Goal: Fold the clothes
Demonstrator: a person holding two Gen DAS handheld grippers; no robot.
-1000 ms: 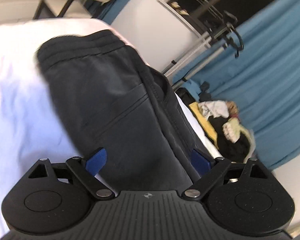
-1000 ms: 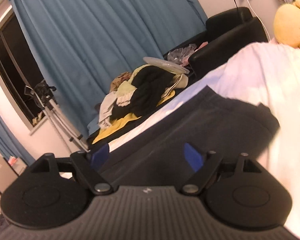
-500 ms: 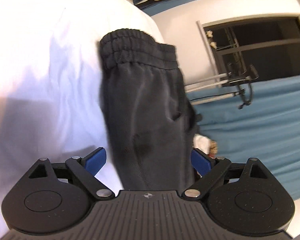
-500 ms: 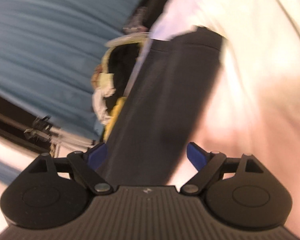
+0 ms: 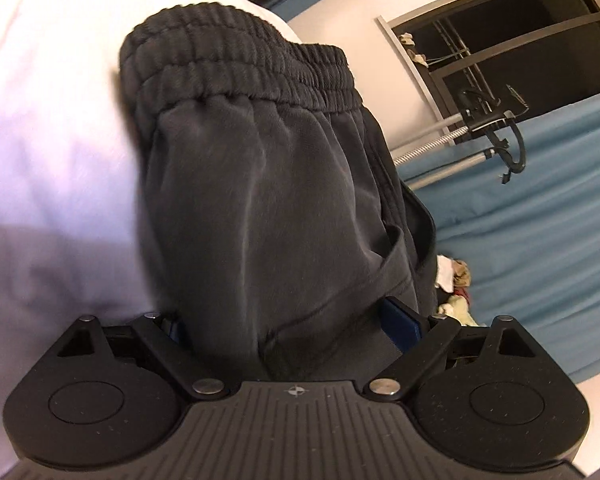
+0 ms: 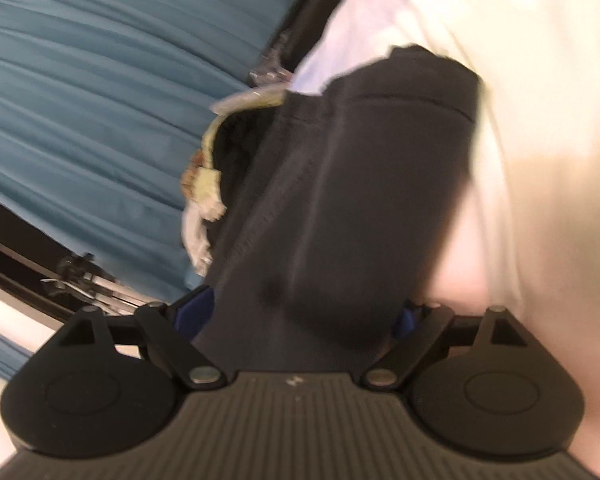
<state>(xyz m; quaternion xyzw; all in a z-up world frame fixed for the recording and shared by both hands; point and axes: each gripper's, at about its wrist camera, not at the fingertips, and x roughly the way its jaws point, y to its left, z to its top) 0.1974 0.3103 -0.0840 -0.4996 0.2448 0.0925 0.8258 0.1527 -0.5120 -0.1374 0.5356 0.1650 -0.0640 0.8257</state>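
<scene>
Firstly, left wrist view: left gripper (image 5: 288,324), jaws spread wide, dark grey trousers (image 5: 260,184) bunched between the blue pads; whether the pads press the cloth cannot be told. Elastic waistband (image 5: 236,64) at the far end, on a white sheet (image 5: 44,128). No readable writing; a small emblem on the gripper body.

Right wrist view: right gripper (image 6: 300,316), jaws wide, trousers (image 6: 364,184) between them, across the white sheet (image 6: 540,120). Blue curtain (image 6: 92,112) behind; blurred.
</scene>
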